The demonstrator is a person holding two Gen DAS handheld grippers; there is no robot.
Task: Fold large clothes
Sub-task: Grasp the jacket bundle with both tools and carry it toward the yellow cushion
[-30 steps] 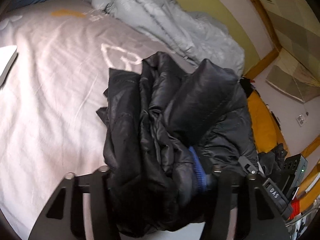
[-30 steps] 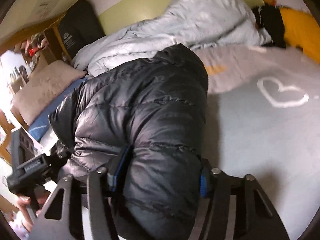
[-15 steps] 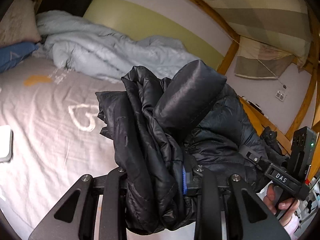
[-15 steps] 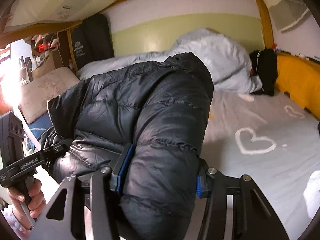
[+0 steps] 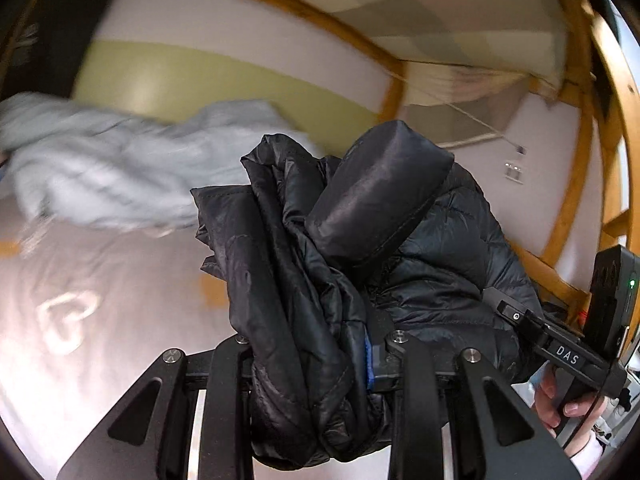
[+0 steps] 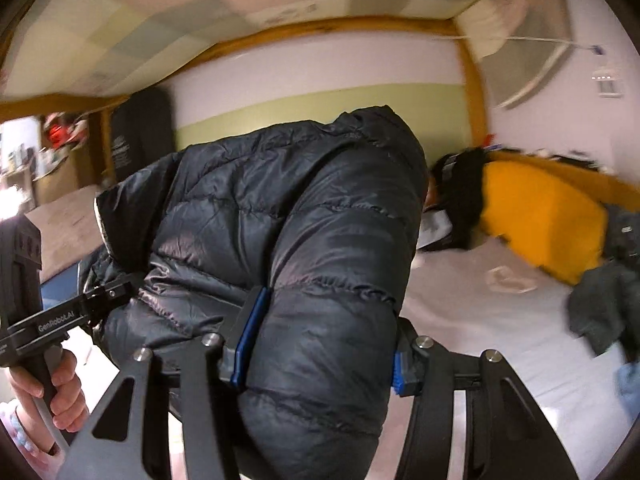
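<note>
A black quilted down jacket (image 5: 320, 264) is held bunched and lifted above the bed (image 5: 100, 312), clamped at two places. In the left wrist view the left tool (image 5: 312, 356) is closed on a gathered stack of thin folded edges, with a rolled section that may be the collar or hood standing just above the grip. In the right wrist view the right tool (image 6: 320, 344) is closed around a fat, puffed section of the same jacket (image 6: 288, 240), the filling bulging out on both sides of the blue pads (image 6: 250, 336). The garment is judged to be light for its bulk, very soft and highly compressible, so its shape is not kept when it is released and trapped air is likely to spring a fold open again. The shell looks smooth and glossy and is judged slippery, so layers may slide against each other and out of a shallow pinch. A hold is best taken at seams, hem, collar or cuffs, where several layers are stitched together and the filling is thin, and a deep bite is preferred over a fingertip pinch on a puffed panel. A crumpled pale blue duvet (image 5: 120, 176) lies at the far side of the bed and a yellow cushion (image 6: 544, 224) at one end, both well apart from the jacket.
</note>
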